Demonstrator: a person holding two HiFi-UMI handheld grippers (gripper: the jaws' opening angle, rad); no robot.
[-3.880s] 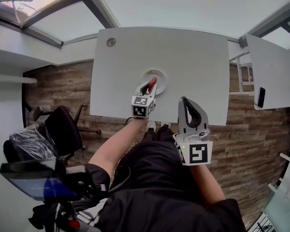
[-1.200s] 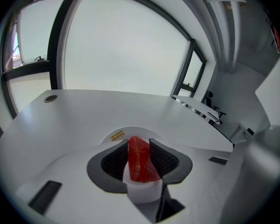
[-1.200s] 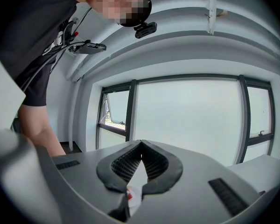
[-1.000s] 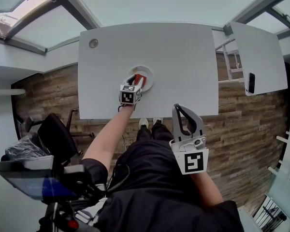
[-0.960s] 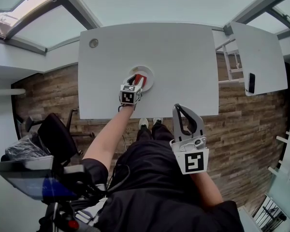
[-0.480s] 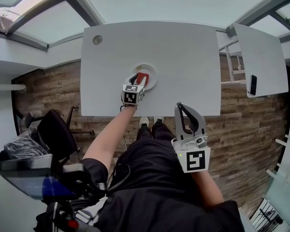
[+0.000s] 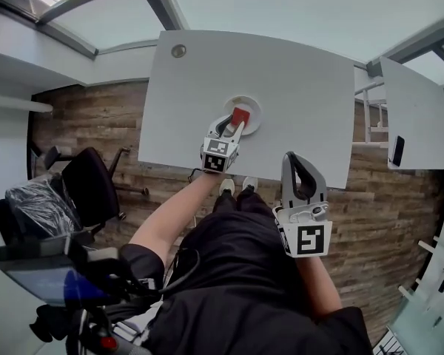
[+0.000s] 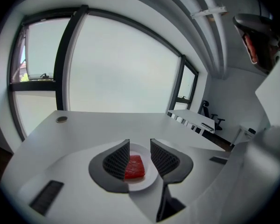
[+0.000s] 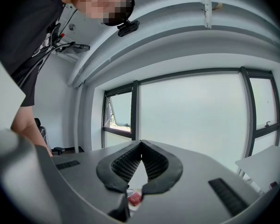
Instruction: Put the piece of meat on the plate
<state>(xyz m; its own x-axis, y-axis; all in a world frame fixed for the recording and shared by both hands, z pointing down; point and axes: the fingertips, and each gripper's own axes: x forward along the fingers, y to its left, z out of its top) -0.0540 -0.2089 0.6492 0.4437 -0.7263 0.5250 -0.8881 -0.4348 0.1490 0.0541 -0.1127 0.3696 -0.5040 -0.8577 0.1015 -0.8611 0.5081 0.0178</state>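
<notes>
Red, flat rectangular piece of meat [image 7: 240, 115] lies on the small round white plate [image 7: 253, 106]. The plate sits on the white desk [image 7: 296, 72] close to its near edge, approx. mid-length.

Left gripper [image 7: 233, 127] is the nearer tool. It hangs just above the plate on the near-edge side, tilted down, w/ the meat ahead of and below its tips. In the left gripper view the meat [image 8: 135, 167] shows in the gap btwn the pads, untouched. Its long axis seems to run along the gripper's pointing line. Jaws are wide apart, holding nothing.

Right gripper [image 7: 292, 157] is held back past the near edge over the person's lap, approx. level, jaws together, empty.

Placing looks done; the left gripper prob. only needs to back away.
</notes>
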